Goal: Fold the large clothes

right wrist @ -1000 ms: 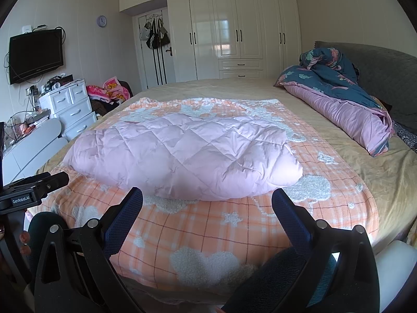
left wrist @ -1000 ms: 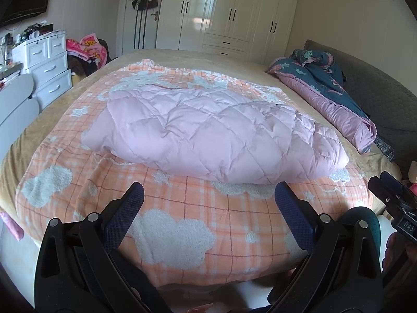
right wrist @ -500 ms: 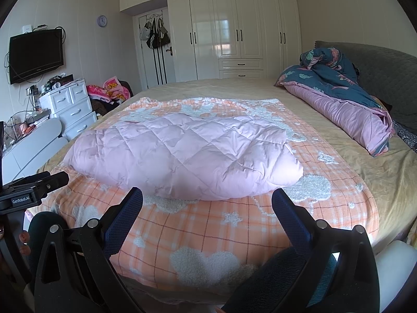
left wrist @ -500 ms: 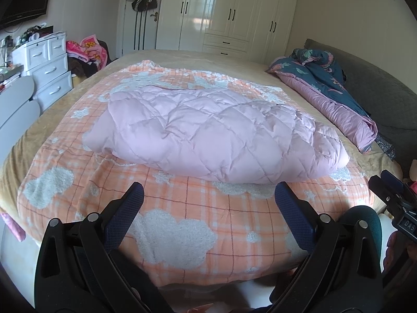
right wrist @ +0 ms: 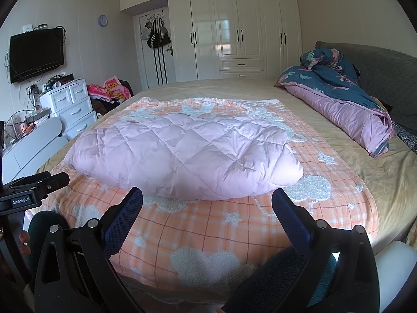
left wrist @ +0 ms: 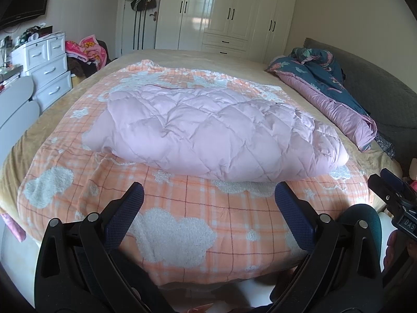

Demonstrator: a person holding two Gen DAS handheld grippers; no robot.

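A pink quilted down garment (left wrist: 216, 133) lies folded in a thick bundle on an orange checked blanket with white clouds (left wrist: 177, 208), spread over the bed. It also shows in the right wrist view (right wrist: 182, 154). My left gripper (left wrist: 208, 203) is open and empty, held above the blanket's near edge, short of the garment. My right gripper (right wrist: 207, 203) is open and empty too, just in front of the bundle's near edge. The right gripper shows at the right edge of the left wrist view (left wrist: 393, 195), and the left gripper at the left edge of the right wrist view (right wrist: 34, 190).
A rolled blue and pink duvet (right wrist: 346, 99) lies along the bed's right side by the grey headboard (right wrist: 385, 67). White drawers (right wrist: 73, 107) and a clothes pile (right wrist: 109, 91) stand left. White wardrobes (right wrist: 234, 36) fill the back wall. A television (right wrist: 36, 53) hangs at left.
Both grippers stay open and nearly still. The left wrist view has tilted slightly, and the garment sits a little farther from it.
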